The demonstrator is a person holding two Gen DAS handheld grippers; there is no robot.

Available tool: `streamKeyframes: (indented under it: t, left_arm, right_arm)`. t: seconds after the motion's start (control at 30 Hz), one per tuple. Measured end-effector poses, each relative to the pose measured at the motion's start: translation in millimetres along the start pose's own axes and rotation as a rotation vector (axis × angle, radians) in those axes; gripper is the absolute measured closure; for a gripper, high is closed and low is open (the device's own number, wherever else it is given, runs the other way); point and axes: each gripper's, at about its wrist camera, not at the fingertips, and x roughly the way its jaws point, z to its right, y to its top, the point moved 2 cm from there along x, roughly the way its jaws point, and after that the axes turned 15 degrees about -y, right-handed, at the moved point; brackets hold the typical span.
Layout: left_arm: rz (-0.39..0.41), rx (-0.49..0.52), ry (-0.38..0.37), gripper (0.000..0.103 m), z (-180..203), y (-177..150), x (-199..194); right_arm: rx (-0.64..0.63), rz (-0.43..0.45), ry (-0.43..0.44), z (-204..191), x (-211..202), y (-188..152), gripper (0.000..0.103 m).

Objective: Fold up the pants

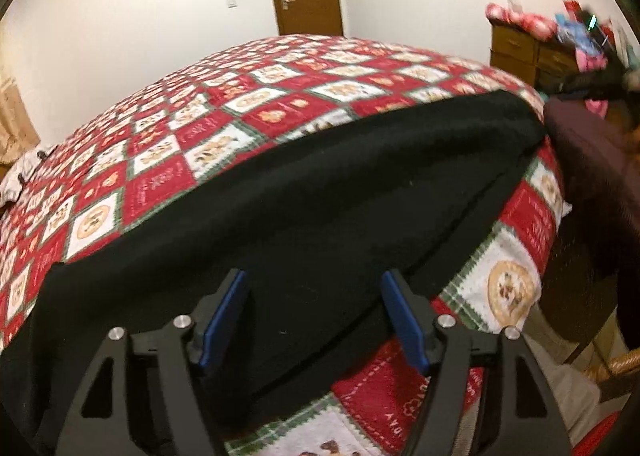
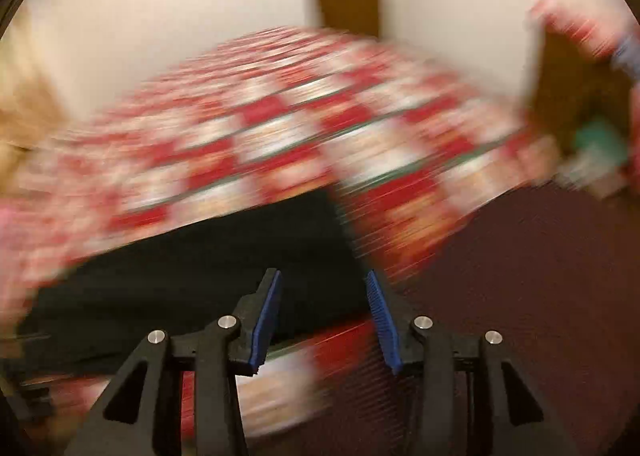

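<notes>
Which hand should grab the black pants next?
Probably the left. The left gripper hangs right over the pants, jaws open with cloth between them. The right gripper sits at the pants' end, its picture blurred.

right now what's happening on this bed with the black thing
A person is folding black pants on a bed covered by a red and white patterned quilt, using a handheld gripper in each hand. The pants lie as a long flat band across the quilt. The left gripper hovers open above them, gripping nothing. The right gripper, open too, is by the pants' end; its view is blurred.
</notes>
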Motion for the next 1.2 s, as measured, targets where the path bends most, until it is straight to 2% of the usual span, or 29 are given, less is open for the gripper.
streamKeyframes:
  t: [0.03, 0.07, 0.13, 0.27, 0.4, 0.5, 0.63, 0.67, 0.77, 0.8, 0.87, 0.93, 1.0, 1.07, 1.1, 1.13, 1.2]
  left_arm:
    - [-0.005, 0.021, 0.01, 0.03, 4, -1, 4]
    - [-0.001, 0.035, 0.02, 0.03, 7, -2, 6]
    - [0.014, 0.053, 0.036, 0.028, 11, -1, 7]
    - [0.014, 0.074, 0.039, 0.028, 13, 0, 5]
    - [0.018, 0.092, 0.034, 0.024, 12, -4, 4]
    - [0.023, 0.045, 0.005, 0.02, 8, -2, 8]
    - [0.027, 0.073, 0.006, 0.015, 12, 0, 13]
    - [0.031, 0.074, 0.005, 0.015, 12, 0, 14]
    - [0.048, 0.072, -0.008, 0.014, 12, 0, 17]
    - [0.05, 0.075, -0.014, 0.015, 12, 0, 18]
    - [0.052, 0.084, -0.043, 0.026, 12, 2, 18]
    - [0.058, 0.088, -0.076, 0.06, 13, 6, 14]
    - [0.058, 0.09, -0.083, 0.076, 14, 9, 12]
    - [0.055, 0.08, -0.103, 0.08, 13, 9, 9]
    - [0.055, 0.071, -0.122, 0.086, 13, 9, 7]
    - [0.052, 0.06, -0.164, 0.088, 13, 9, 4]
    - [0.059, 0.064, -0.189, 0.088, 19, 9, -5]
  right_arm:
    - [0.026, -0.05, 0.13, -12, 2, -11, 0.057]
    - [0.038, -0.088, 0.194, -22, 6, -20, 0.057]
    - [0.002, -0.155, 0.245, -52, 21, -40, 0.057]
    - [0.009, -0.224, 0.294, -85, 50, -59, 0.057]
    - [0.023, -0.179, 0.262, -98, 56, -59, 0.057]
    - [0.054, -0.176, 0.316, -106, 54, -55, 0.057]
    - [0.081, -0.194, 0.321, -119, 60, -55, 0.059]
    - [0.098, -0.197, 0.317, -120, 62, -57, 0.065]
    - [0.092, -0.176, 0.292, -123, 62, -55, 0.096]
    - [0.091, -0.175, 0.298, -122, 62, -55, 0.099]
    - [0.093, -0.171, 0.313, -119, 59, -54, 0.1]
    - [0.087, -0.159, 0.326, -117, 52, -53, 0.1]
    - [0.069, -0.144, 0.33, -110, 41, -51, 0.1]
    - [0.047, -0.145, 0.32, -105, 33, -52, 0.1]
    - [0.039, -0.15, 0.311, -103, 33, -54, 0.1]
    - [0.03, -0.161, 0.294, -99, 33, -57, 0.1]
    - [0.019, -0.178, 0.258, -92, 37, -64, 0.103]
